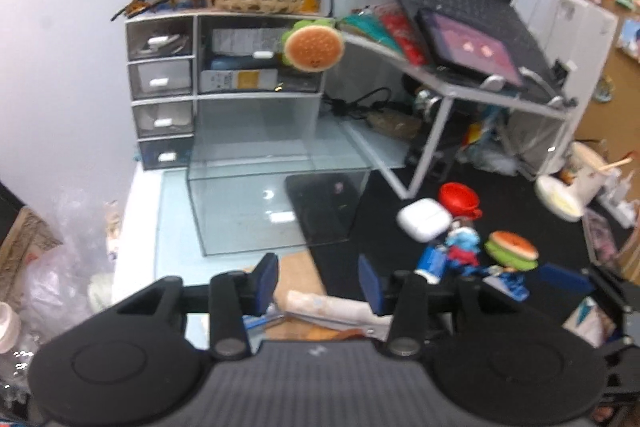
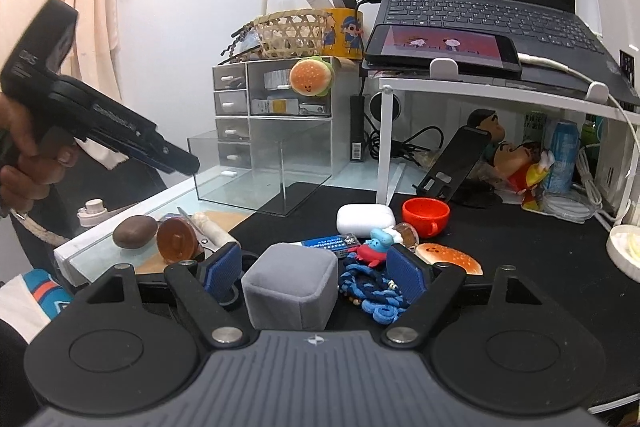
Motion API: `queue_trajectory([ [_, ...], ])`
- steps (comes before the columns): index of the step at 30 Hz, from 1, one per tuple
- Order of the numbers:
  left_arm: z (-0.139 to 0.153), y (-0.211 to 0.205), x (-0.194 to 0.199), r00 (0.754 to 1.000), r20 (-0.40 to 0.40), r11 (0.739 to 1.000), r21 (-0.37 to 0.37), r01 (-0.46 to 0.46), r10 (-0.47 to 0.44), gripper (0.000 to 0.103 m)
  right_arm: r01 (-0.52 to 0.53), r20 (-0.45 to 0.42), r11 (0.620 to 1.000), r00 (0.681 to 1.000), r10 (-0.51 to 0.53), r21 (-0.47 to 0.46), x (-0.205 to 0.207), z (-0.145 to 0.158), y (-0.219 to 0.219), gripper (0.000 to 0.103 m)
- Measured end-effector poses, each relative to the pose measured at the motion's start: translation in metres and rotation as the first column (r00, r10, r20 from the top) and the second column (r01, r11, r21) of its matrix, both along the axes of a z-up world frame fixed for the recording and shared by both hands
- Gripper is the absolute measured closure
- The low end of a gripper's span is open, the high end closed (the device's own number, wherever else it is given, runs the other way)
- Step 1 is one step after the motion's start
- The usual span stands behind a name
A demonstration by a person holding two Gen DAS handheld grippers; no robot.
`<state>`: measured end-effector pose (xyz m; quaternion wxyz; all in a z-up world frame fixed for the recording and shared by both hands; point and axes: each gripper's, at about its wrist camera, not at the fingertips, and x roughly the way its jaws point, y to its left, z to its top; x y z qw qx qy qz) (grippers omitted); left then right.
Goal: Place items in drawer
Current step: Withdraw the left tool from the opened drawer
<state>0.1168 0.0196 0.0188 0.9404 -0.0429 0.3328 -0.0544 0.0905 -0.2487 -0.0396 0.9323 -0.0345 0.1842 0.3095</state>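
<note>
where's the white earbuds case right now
In the right wrist view the white earbuds case lies on the black mat mid-desk, just left of the red cup.

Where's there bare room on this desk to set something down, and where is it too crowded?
Free: the black mat between the red cup and the white dish, and the floor of the open clear drawer. Crowded: the patch by the right gripper, with the grey box, earbud case and burger toy.
</note>
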Motion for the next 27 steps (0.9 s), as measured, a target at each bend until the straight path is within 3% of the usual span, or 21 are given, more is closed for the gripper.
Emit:
queue_trajectory([
  [12, -0.002, -0.009, -0.039, 0.994, 0.106, 1.000, 0.008, -0.001, 0.000, 0.055, 0.013, -0.006, 1.000, 1.000, -0.013, -0.026, -0.006, 0.002, 0.004, 0.019],
  [19, -0.013, -0.002, -0.058, 0.994, 0.102, 0.999, -0.039, -0.032, 0.036, 0.055, 0.006, -0.021, 0.999, 1.000, -0.006, -0.035, -0.013, 0.000, 0.006, 0.019],
  [27, -0.006, -0.003, -0.083, 0.994, 0.105, 0.998, -0.057, -0.024, 0.030, 0.053, 0.032, -0.045, 0.999, 0.998, -0.033, -0.020, -0.020, 0.000, -0.001, 0.019],
])
